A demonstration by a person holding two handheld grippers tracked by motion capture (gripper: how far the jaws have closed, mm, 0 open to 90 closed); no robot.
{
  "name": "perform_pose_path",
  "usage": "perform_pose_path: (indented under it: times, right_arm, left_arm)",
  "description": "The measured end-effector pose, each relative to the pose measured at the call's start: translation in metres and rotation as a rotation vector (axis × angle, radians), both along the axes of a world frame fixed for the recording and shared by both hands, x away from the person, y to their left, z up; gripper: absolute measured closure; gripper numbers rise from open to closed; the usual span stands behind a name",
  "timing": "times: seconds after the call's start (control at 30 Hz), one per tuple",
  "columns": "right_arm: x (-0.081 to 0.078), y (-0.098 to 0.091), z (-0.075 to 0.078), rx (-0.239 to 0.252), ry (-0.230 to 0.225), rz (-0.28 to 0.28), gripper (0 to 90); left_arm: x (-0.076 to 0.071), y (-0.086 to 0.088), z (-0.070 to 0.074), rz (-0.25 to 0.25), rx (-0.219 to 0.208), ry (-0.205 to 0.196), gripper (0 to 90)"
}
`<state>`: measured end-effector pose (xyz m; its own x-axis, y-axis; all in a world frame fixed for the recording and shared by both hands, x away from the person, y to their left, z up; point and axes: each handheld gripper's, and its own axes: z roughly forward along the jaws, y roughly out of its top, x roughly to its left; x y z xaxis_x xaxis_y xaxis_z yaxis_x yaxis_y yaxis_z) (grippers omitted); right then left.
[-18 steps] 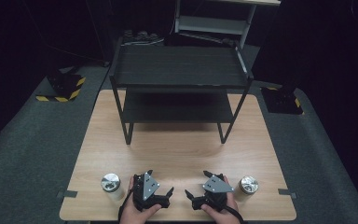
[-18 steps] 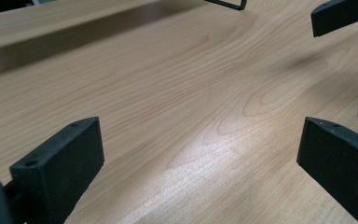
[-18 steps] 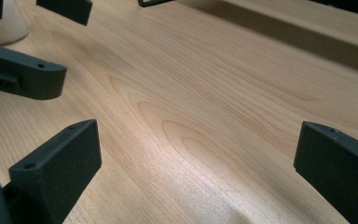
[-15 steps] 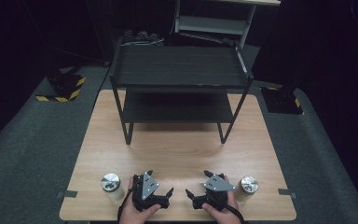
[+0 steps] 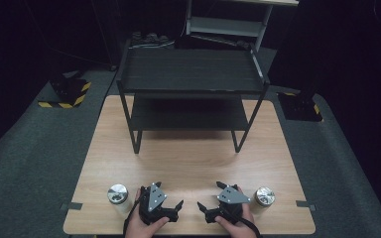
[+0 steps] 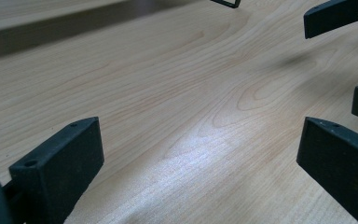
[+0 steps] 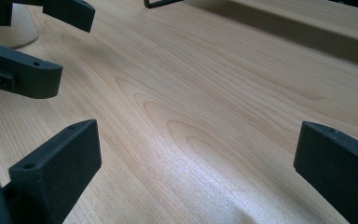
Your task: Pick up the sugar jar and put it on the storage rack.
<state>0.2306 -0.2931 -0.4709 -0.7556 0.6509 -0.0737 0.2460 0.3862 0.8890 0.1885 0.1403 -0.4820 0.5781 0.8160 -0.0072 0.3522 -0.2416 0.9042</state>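
Note:
Two hand-held grippers rest low on the wooden table near its front edge, tips facing each other. My left gripper stands open with nothing between its jaws, as the left gripper view shows over bare wood. My right gripper is open too, its jaws wide apart over bare wood. A silver-lidded jar stands just left of the left hand. A second silver-lidded jar stands just right of the right hand. Each gripper view shows the other gripper's black jaw tips farther off.
A black two-tier shelf rack stands on the far half of the table, its legs coming down near mid-table. Grey carpet surrounds the table. A pale metal frame stands behind the rack.

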Motion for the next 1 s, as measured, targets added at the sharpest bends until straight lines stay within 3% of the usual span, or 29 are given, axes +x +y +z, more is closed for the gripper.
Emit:
perform_pose_path:
  times: [0.57, 0.8, 1.0]
  right_arm:
    - [0.0020, -0.0023, 0.0007, 0.006, 0.015, 0.010, 0.8]
    - [0.0014, -0.0021, 0.0006, 0.008, 0.015, 0.005, 0.8]
    - [0.0013, -0.0019, 0.0006, 0.008, 0.016, 0.002, 0.8]
  left_arm:
    - [-0.0001, 0.0029, -0.0015, -0.019, -0.007, -0.011, 0.9]
    - [-0.0002, 0.0062, -0.0039, -0.022, -0.034, -0.015, 0.9]
    - [-0.0060, 0.0099, -0.0002, -0.038, -0.054, -0.048, 0.9]
